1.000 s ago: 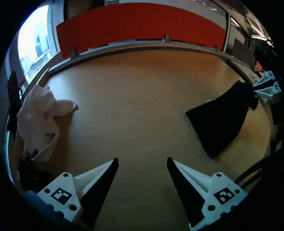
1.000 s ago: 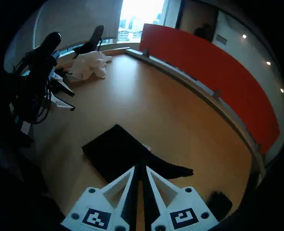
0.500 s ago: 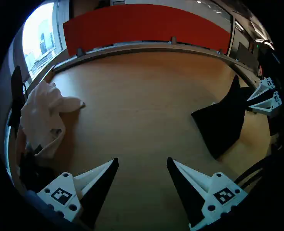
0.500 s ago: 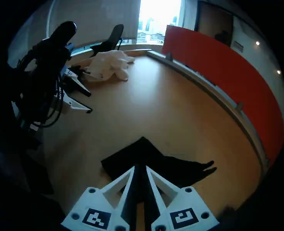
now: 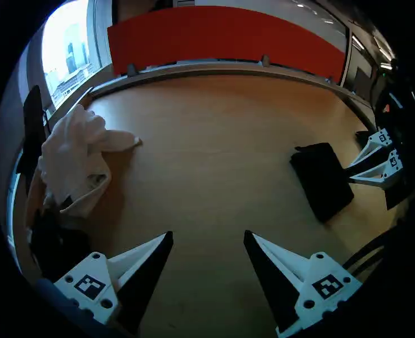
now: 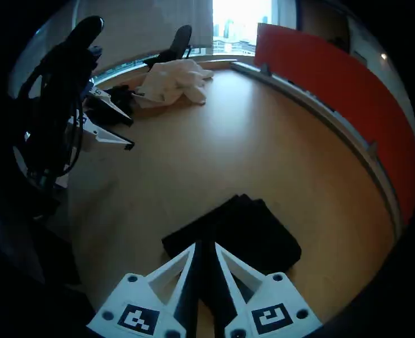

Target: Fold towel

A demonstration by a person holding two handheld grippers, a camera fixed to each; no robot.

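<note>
Right gripper (image 6: pixel 205 247) pinching folded black towel (image 6: pixel 249 231); left gripper (image 5: pixel 208 233) fingers apart.

Left tongs (image 5: pixel 208 233) gape wide apart; right tongs (image 6: pixel 205 245) are pinched nearly together.

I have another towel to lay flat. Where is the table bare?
Barest: the middle of the table, between the white cloth pile on one side, the black towel on the other, and the red divider behind, straight ahead of the open left gripper. Crowded: the pile's corner and where the right gripper pinches the towel.
</note>
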